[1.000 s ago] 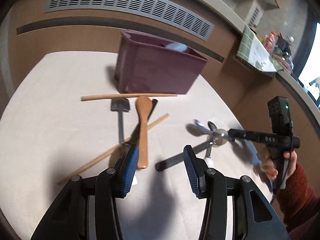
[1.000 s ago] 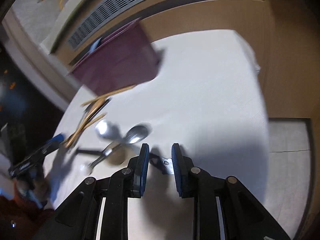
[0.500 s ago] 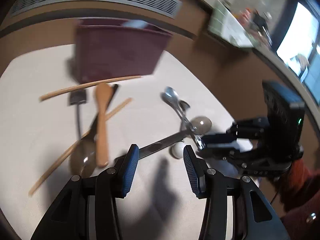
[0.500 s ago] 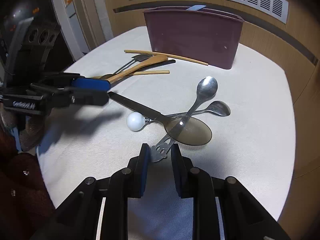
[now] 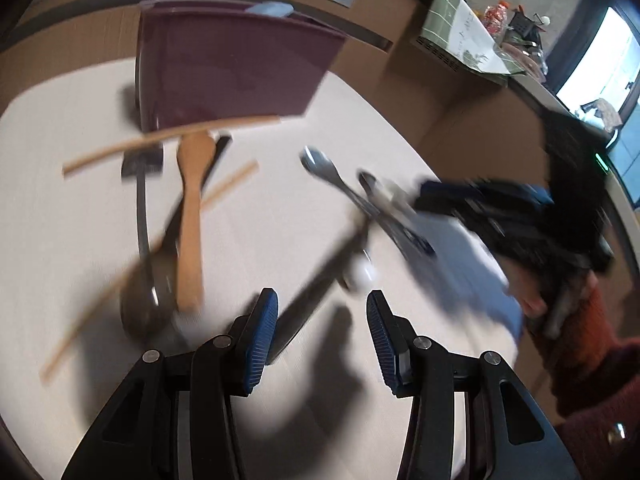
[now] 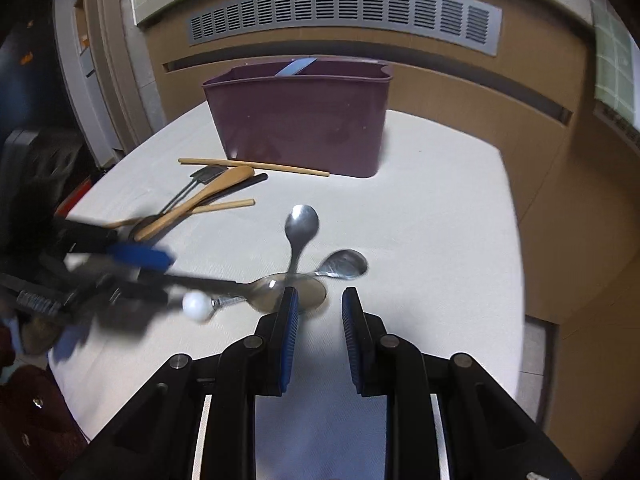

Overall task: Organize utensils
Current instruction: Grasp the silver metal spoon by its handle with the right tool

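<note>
The left tool point(image 5: 318, 320) hangs released above a dark-handled spoon point(image 5: 320, 272). The right tool point(image 6: 316, 308), also released and empty, sits just behind the crossed metal spoons point(image 6: 302, 236) on the worktop point(image 6: 432, 240).

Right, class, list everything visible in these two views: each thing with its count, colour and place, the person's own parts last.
bin: one, maroon, far side of table
table: one, white-covered, under everything
chopsticks: two, wooden, one along the bin's foot, one nearer
wooden spoon: one, light brown, left of centre
spatula: one, black, beside the wooden spoon
metal spoons: three, silver, crossed at centre
white ball: one, on a utensil's end, left of the spoons
vent grille: one, grey, wall behind
left gripper: blue fingers, open, empty
right gripper: blue fingers, open, at the spoons
</note>
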Motion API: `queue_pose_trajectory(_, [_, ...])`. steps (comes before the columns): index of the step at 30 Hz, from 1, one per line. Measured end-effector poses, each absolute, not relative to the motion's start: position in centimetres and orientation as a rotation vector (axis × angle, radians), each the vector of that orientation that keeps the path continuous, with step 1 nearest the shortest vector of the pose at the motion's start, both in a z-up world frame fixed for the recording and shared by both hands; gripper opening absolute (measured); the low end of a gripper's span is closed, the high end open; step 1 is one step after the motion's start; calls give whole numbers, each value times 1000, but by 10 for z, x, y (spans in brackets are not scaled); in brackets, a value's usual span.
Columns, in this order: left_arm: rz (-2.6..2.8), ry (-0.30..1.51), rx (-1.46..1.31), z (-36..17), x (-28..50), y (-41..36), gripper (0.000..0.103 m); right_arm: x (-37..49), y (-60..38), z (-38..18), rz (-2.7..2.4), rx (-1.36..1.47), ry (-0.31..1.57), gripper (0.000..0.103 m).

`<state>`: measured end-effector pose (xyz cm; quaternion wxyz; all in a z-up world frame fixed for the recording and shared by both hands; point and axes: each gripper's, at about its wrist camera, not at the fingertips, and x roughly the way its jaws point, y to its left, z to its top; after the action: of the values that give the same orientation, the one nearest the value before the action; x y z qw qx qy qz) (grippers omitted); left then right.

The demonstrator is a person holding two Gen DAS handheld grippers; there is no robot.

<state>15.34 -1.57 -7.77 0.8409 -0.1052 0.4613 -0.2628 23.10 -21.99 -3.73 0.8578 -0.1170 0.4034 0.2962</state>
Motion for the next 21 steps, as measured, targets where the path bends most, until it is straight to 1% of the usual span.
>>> queue_pose_trajectory(5, [-580, 990, -186, -74, 122, -23, 47, 257, -194, -44, 676, -238, 902, 22])
queue_pose_trajectory(9, [-461, 938, -182, -63, 116, -17, 47, 270, -178, -55, 650, -286, 941, 21])
queue_pose_trajectory(10, [-414, 914, -171, -60, 116, -14, 47, 270, -178, -56, 642, -291, 938, 20])
queue_pose_trajectory(12, [-353, 883, -157, -56, 119, -10, 47, 267, -183, -55, 646, -271, 925, 20])
queue_pose_trajectory(15, [-390, 899, -145, -60, 127, -17, 47, 256, -192, -54, 647, -283, 905, 20])
queue_pose_trajectory(21, [-409, 912, 53, -72, 141, -50, 47, 239, -190, -57, 666, -378, 884, 20])
